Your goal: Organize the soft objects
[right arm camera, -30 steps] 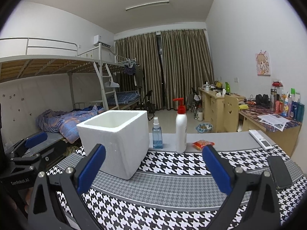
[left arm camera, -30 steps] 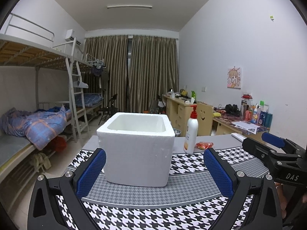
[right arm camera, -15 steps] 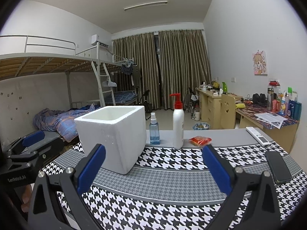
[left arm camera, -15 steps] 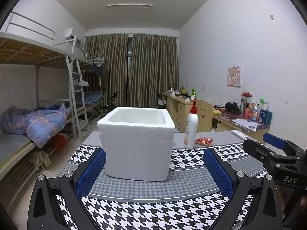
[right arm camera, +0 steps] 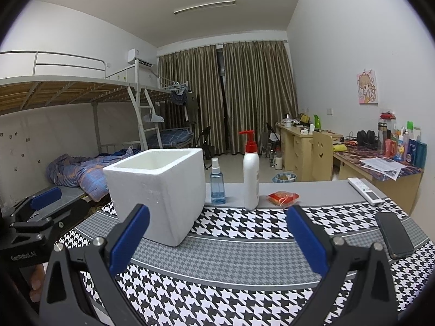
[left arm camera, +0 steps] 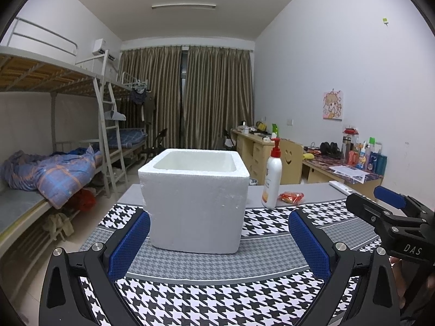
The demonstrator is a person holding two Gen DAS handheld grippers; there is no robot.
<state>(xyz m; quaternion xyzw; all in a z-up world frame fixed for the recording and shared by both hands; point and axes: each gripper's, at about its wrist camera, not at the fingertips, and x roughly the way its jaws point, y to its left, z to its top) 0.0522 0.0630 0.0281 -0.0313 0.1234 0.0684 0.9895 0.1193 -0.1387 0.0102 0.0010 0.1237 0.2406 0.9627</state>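
Both grippers, left gripper [left arm camera: 218, 240] and right gripper [right arm camera: 217, 237], spread wide & empty: go for red packet [right arm camera: 283, 197] w/ right, pinch light, drop into foam box [right arm camera: 160, 187].

I am seeing brown curtains [left arm camera: 216, 97] hanging at twelve o'clock, bunk beds [left arm camera: 49, 125] standing at nine o'clock, wooden desks [right arm camera: 304, 146] sitting at three o'clock.

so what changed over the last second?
Both open grippers, left gripper and right gripper, dipped and eased slightly toward the foam box. Nothing grasped or released. Box, pump bottle, red packet and phone stayed put.
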